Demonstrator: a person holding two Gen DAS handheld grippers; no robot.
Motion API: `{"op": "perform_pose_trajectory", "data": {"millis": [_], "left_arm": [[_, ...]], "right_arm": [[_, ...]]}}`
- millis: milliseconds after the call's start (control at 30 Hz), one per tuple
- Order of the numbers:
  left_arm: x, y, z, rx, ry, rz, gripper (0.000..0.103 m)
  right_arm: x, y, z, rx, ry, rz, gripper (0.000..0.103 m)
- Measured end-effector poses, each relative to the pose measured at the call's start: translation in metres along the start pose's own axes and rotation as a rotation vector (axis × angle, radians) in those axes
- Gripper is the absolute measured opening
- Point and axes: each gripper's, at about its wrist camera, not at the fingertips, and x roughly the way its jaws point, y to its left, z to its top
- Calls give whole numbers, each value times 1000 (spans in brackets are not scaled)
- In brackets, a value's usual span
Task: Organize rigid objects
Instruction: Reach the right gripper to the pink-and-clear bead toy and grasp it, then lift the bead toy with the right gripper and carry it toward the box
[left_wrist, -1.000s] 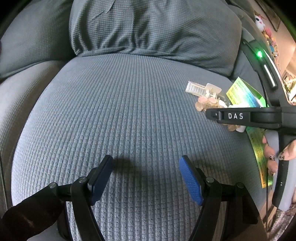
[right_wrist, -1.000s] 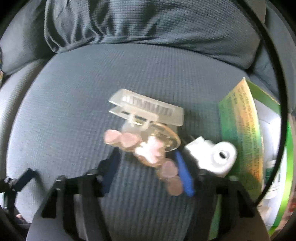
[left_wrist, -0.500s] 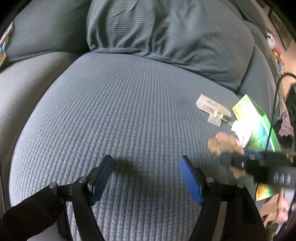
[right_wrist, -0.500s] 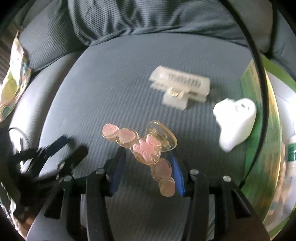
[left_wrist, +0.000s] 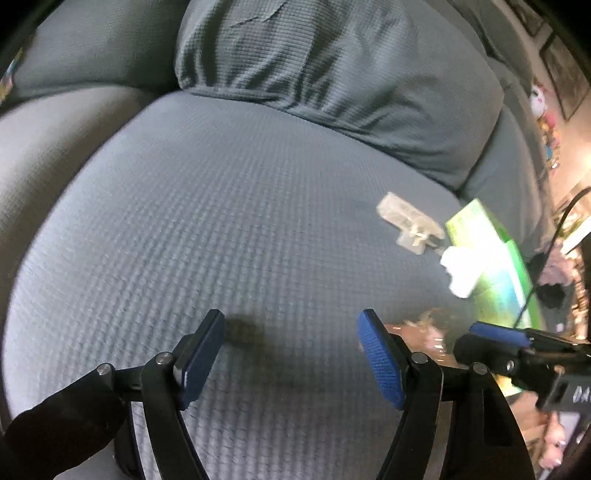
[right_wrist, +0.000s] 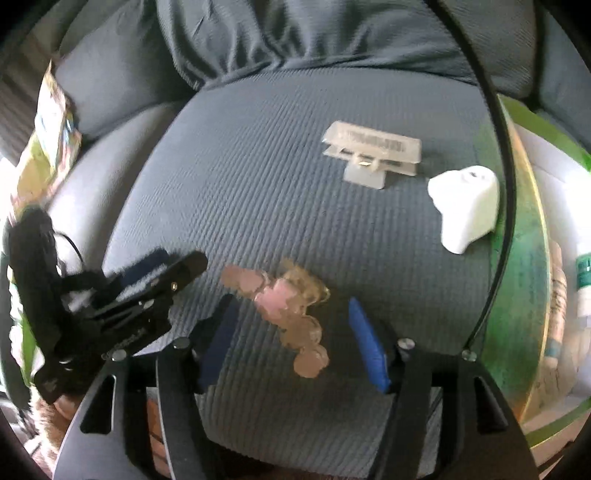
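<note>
A pink and gold hair clip (right_wrist: 286, 304) lies on the grey sofa cushion (right_wrist: 258, 177) between the open blue pads of my right gripper (right_wrist: 291, 336); the pads stand apart from it. A clear plastic claw clip (right_wrist: 373, 151) and a white plastic piece (right_wrist: 465, 206) lie further back. In the left wrist view my left gripper (left_wrist: 291, 354) is open and empty over bare cushion. The clear clip (left_wrist: 410, 223) and white piece (left_wrist: 460, 267) are at its right. My right gripper's fingers (left_wrist: 491, 345) show at the right edge, the hair clip (left_wrist: 424, 326) blurred beside them.
A green box (right_wrist: 524, 258) with bottles inside stands at the cushion's right edge; it also shows in the left wrist view (left_wrist: 491, 254). A back pillow (left_wrist: 332, 74) lies behind. A colourful packet (right_wrist: 48, 140) lies on the left cushion. A black cable (right_wrist: 495, 147) crosses the right wrist view.
My right gripper carried the hair clip toward the front of the cushion, away from the clear clip, then opened; the clip now lies between its pads. My left gripper stayed open.
</note>
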Motion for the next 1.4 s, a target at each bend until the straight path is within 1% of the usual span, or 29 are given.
{"op": "perform_pose_trajectory", "data": {"millis": [67,133,233,300,367,400,500,567,667,733,800,867,900,967,1100,1133,1167,1300,1333,1400], "left_arm": [[1,-2,-1,-12,15,-36,74],[0,-6,-2,-4,19,-57,74],[-3,-16,-6,27,19,-122,74],[-3,-27,-9,62,38,-178,74],[0,-38,-14,105,62,-203,74],[1,-42,-16,119,69,-207,74],[8,-53,-24,144,112,-229,74],[12,-58,-27,155,131,-230,74],[15,-61,-29,174,131,-212,74],[17,-62,-29,176,134,-223,74],[18,-64,-29,175,135,-228,73],[21,-65,-29,182,135,-224,62],[23,-66,-29,184,137,-223,62],[24,-68,-29,181,131,-228,58],[25,-69,-27,185,128,-222,57],[25,-70,-27,188,127,-237,44],[24,-73,-27,192,134,-263,43],[21,-87,-24,236,105,-197,43],[20,-90,-24,243,102,-194,42],[11,-95,-22,254,77,-216,40]], "right_arm": [[-7,-7,-4,24,-20,5,61],[-11,-14,-3,51,-38,12,61],[-15,-26,-8,85,-40,53,61],[-15,-29,-9,108,-53,58,61],[-12,-29,-5,110,-55,42,59],[-12,-29,-7,106,-52,43,56],[-1,-20,-7,93,-30,87,54],[3,-19,-7,83,-20,90,54],[14,-16,-7,79,5,102,52],[22,-14,-8,75,29,120,52],[28,-14,-9,66,48,116,51],[35,-13,-11,60,67,128,50],[39,-14,-11,67,78,145,49],[42,-15,-11,68,75,149,49],[43,-18,-12,55,60,154,49],[43,-16,-14,46,55,143,44],[42,-16,-14,37,48,141,45],[32,-17,-16,37,14,139,42],[29,-18,-16,36,5,143,39],[17,-18,-16,33,-26,148,38]]}}
